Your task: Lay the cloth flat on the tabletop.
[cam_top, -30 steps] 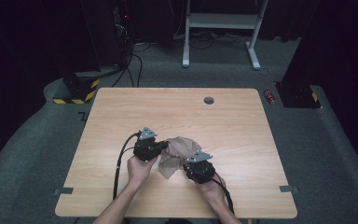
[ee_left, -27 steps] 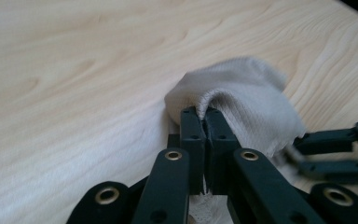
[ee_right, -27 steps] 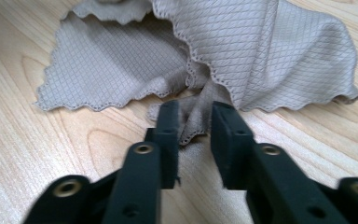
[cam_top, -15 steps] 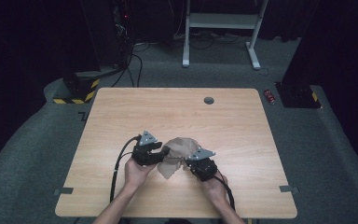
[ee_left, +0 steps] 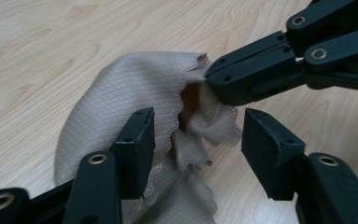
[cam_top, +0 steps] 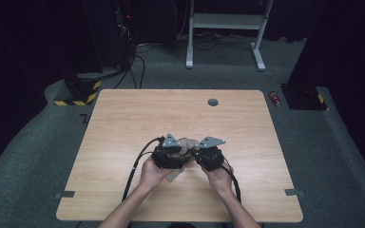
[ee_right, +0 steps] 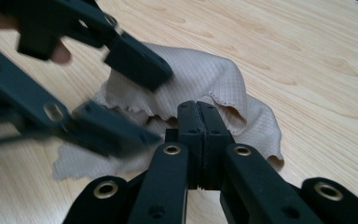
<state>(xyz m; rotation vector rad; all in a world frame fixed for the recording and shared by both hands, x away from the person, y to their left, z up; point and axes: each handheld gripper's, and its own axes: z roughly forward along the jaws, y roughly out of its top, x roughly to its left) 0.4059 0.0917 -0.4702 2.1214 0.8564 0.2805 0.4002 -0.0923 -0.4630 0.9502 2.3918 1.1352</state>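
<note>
Thin beige waffle-weave cloth (ee_left: 135,88), bunched on wooden table (cam_top: 123,123) near its front edge, looks light & floppy: right gripper (ee_right: 197,116) clamped on hem, left gripper (ee_left: 196,135) w/ jaws just opening, apart round a fold—grab edges.

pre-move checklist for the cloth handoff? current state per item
1. Right claw shut on the cloth edge: ok, jaws pressed together with fabric pinched.
2. Left claw released: ok, jaws have just been opening, cloth between them but pads not pressing.
3. Cloth partly lifted, the rest lying on the table: ok.
4. Claws apart from each other: ok, though close.
5. How deep the right claw's bite on the edge is: cannot tell.
</note>
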